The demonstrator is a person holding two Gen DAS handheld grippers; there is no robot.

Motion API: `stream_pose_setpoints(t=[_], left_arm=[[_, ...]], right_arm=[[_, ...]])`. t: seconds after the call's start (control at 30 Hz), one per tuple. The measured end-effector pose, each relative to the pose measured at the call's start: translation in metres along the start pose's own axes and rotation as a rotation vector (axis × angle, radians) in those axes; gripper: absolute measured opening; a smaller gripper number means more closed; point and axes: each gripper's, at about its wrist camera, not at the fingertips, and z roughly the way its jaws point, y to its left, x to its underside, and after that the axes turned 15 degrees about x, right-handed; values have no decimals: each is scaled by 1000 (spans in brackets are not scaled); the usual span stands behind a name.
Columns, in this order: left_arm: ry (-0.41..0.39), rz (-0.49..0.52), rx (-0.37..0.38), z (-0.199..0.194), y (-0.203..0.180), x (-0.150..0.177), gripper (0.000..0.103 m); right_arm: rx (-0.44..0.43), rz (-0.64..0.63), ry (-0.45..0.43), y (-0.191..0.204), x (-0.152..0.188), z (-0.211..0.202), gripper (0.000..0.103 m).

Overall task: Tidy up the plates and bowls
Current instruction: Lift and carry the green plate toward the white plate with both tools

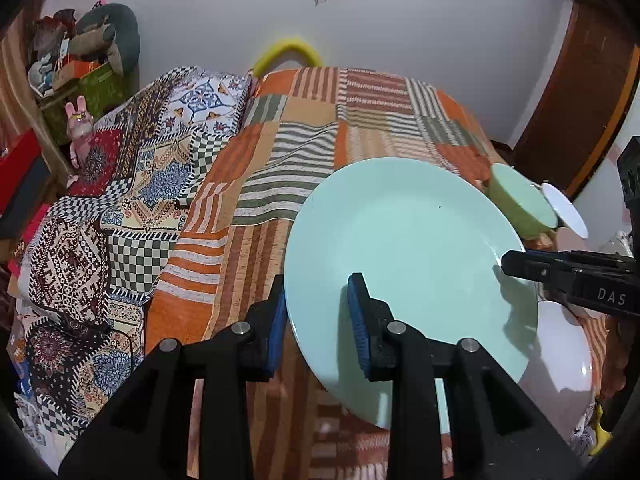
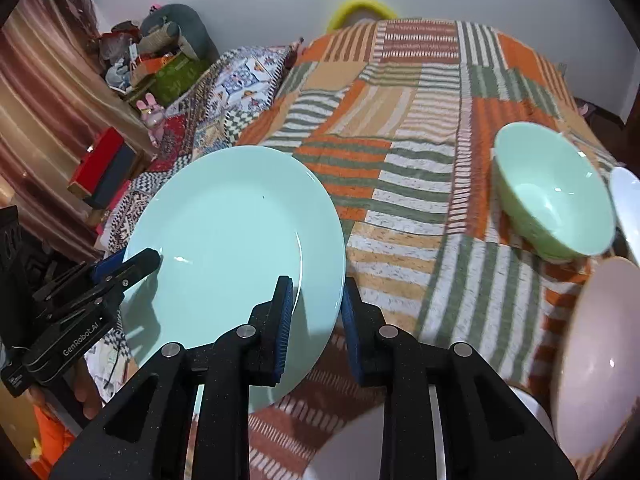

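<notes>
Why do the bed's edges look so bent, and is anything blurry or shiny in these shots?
Left wrist view: the fisheye lens bows the striped bedspread, corners go black, and the right gripper throws a shadow on the mint plate. Right wrist view: same bending; the pink bowl at the edge is blurred, with small glare spots in the green bowl.

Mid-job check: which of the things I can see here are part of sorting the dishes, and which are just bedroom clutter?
Part of the job:
mint plate, gripped at opposite rims by both hand-held grippers
green bowl
pink bowl
white dish

Just lying about:
pink rabbit toy
red box
grey plush
patchwork bedspread
</notes>
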Motion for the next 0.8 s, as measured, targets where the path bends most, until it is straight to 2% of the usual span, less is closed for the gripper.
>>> stream_pose_setpoints(t=[0.33,0.8], left_arm=[[-14,26,42,-34,-42,18,30],[38,60,107,-38,-96,53,30]], right_arm=[[6,31,-76,-18,26,-46,22],[23,134,-100,-59,75,-77,22]])
